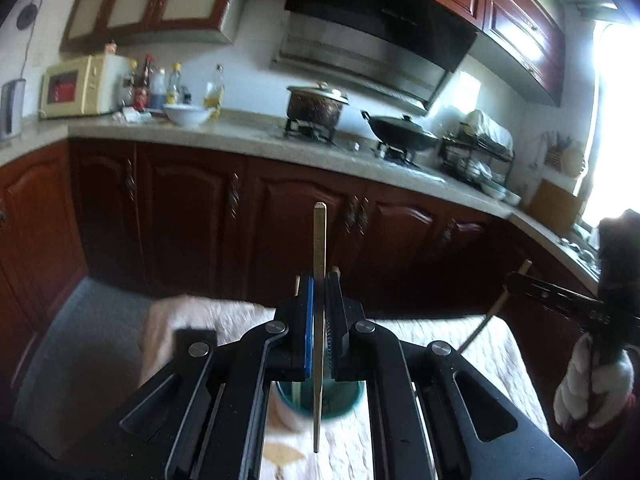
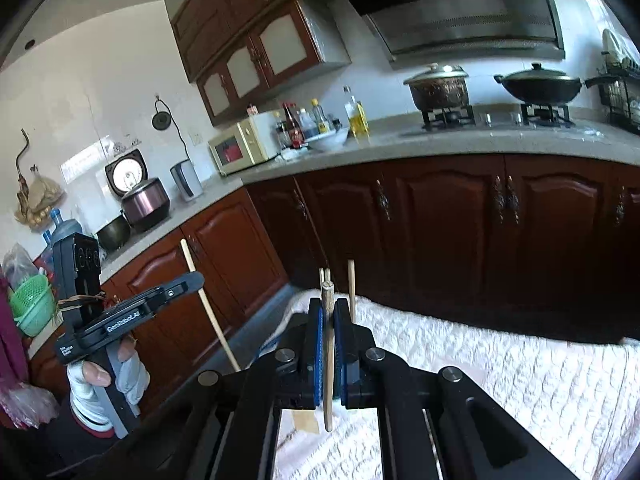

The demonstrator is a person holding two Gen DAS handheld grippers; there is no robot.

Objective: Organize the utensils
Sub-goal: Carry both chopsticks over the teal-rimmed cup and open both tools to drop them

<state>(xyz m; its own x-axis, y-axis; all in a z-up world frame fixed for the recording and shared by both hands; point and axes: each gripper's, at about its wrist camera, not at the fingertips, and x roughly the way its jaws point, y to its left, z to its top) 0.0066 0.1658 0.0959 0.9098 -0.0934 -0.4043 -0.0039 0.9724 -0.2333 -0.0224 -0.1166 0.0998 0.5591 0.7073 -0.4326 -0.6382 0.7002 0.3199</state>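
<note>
Two tongs each clamp one chopstick. From the left wrist view, the left tongs are closed on a pale chopstick that stands upright between the blue pads, its top well above them and its lower end hanging past them. Directly under the tongs sits a teal cup on a white quilted cloth; tips of other sticks show just behind the pads. At the right edge the right tongs appear side-on, gripping a thin stick that slants down toward the cloth. Behind runs a counter with a microwave, a white bowl, a lidded pot and a wok.

From the right wrist view, the right tongs are shut on a wooden chopstick held upright, its lower end hanging over the cloth. More sticks rise just behind the pads. At left, a gloved hand holds the left tongs, which pinch a slanted chopstick. The counter with the microwave and pot lies beyond.
</note>
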